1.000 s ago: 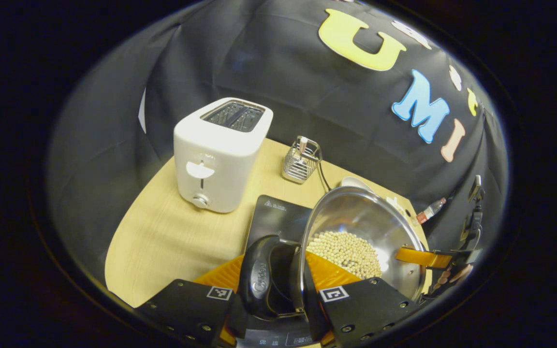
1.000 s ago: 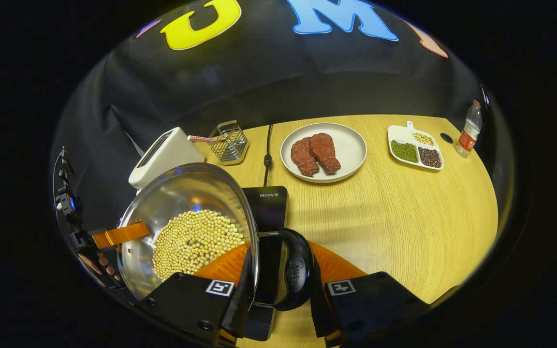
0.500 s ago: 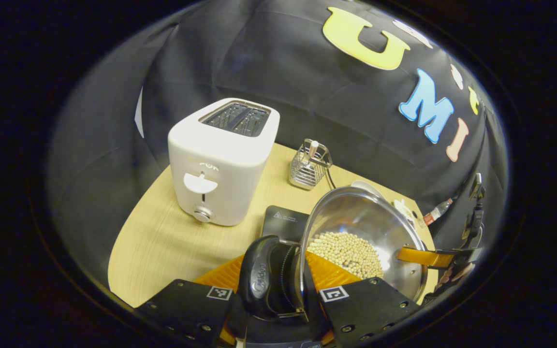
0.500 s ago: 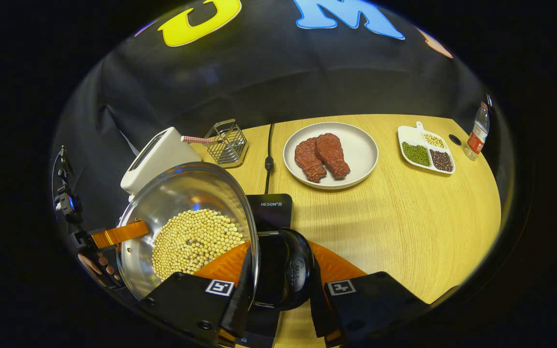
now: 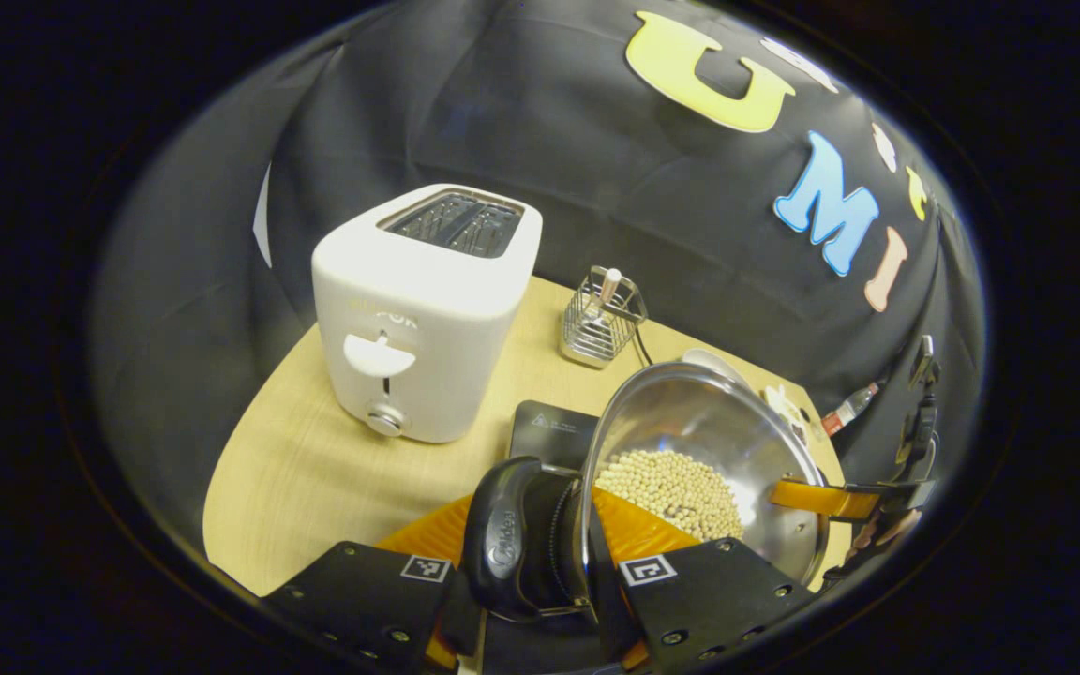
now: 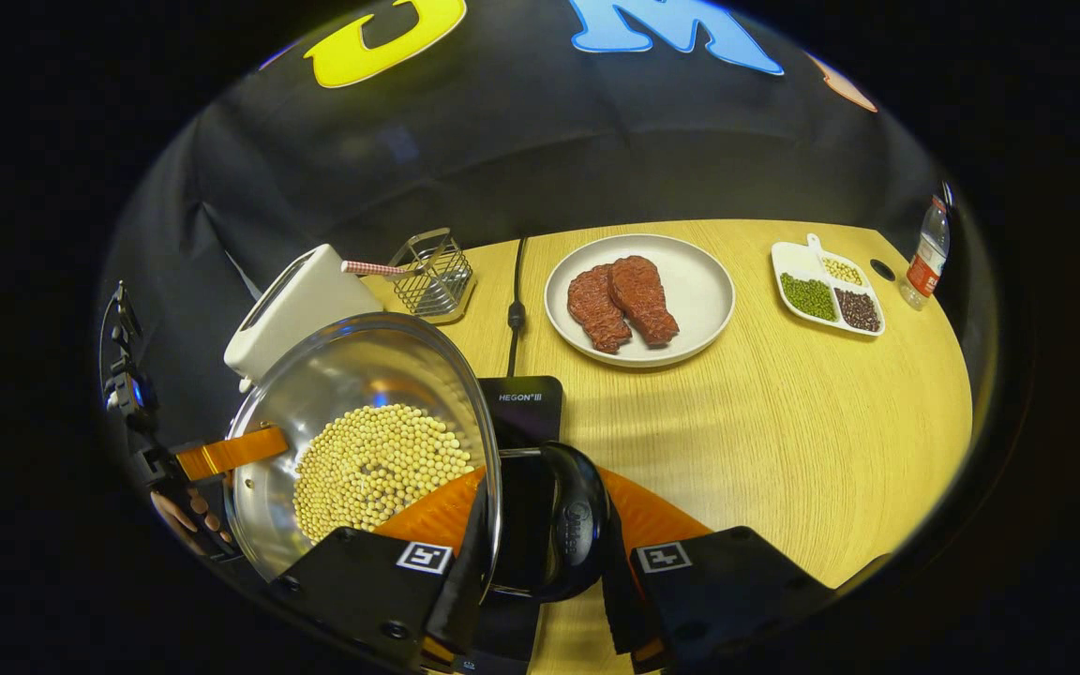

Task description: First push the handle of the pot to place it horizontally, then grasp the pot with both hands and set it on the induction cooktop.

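A steel pot (image 5: 701, 424) holding pale soybeans hangs just above the black induction cooktop (image 5: 554, 433). My left gripper (image 5: 535, 558) is shut on its black side handle (image 5: 501, 536), one finger reaching inside the rim. Across the pot, in the left gripper view, the other gripper's finger (image 5: 817, 498) rests at the far rim. In the right gripper view the pot (image 6: 352, 394) is at lower left and my right gripper (image 6: 540, 558) is shut on the opposite handle (image 6: 579, 527). The cooktop (image 6: 526, 405) shows beyond the pot, mostly hidden beneath it.
A white toaster (image 5: 418, 309) stands left of the cooktop, with a wire basket (image 5: 601, 319) behind it. A plate (image 6: 695, 272) with meat pieces, a divided dish (image 6: 826, 292) and a bottle (image 6: 920, 255) sit to the right. A cable (image 6: 514, 309) runs back from the cooktop.
Both grippers have carried the pot a little toward the toaster and the back of the table; more of the cooktop is hidden under the pot. Both holds are unchanged.
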### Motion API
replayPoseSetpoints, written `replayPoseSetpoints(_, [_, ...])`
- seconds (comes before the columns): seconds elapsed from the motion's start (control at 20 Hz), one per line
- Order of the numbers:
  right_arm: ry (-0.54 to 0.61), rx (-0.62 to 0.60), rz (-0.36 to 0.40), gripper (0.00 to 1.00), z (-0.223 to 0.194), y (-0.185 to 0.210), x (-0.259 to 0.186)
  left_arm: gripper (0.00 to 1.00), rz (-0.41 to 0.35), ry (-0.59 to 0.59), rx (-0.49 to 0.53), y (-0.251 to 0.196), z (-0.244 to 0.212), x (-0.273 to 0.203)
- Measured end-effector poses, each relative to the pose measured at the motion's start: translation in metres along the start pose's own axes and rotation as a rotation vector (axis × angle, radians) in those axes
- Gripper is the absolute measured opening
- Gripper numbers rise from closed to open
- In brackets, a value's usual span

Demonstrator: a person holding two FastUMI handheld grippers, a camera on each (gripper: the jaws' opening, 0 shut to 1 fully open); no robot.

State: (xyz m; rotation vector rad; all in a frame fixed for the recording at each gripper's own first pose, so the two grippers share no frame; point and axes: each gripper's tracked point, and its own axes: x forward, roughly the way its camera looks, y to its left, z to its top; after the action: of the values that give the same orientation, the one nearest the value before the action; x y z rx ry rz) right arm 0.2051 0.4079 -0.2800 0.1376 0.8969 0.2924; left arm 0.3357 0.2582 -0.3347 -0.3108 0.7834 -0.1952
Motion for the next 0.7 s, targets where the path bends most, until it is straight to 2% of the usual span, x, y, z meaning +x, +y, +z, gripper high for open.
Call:
replayPoseSetpoints(0.2, [0.01,0.004,-0.005,0.54,-0.006,-0.002,0.007,0.5,0.002,-0.002,0.01,0.0,-0.003,0.006])
replayPoseSetpoints(0.25, [0.006,-0.007,-0.007,0.55,-0.006,-0.001,0.007,0.46,0.005,0.008,0.006,0.005,-0.009,0.007])
replayPoseSetpoints(0.3, [-0.023,-0.02,-0.009,0.57,-0.001,0.0,0.01,0.47,0.001,0.002,-0.008,0.007,-0.01,0.01])
replayPoseSetpoints(0.4, [-0.025,-0.056,-0.004,0.58,-0.003,0.002,0.01,0.56,-0.002,-0.019,-0.017,0.006,-0.008,0.008])
replayPoseSetpoints(0.5, [-0.012,-0.081,0.009,0.66,-0.008,0.004,0.011,0.51,0.015,0.003,0.032,0.009,-0.018,0.009])
replayPoseSetpoints(0.55, [0.002,-0.091,0.009,0.62,-0.011,0.005,0.01,0.57,0.024,0.0,0.061,0.009,-0.017,0.01])
replayPoseSetpoints(0.65, [-0.003,-0.119,-0.009,0.77,-0.011,0.0,0.007,0.63,0.03,0.03,0.089,0.007,-0.021,0.011])
replayPoseSetpoints(0.7, [-0.004,-0.122,-0.018,0.9,-0.011,-0.002,0.003,0.7,0.051,0.04,0.104,0.01,-0.021,0.011])
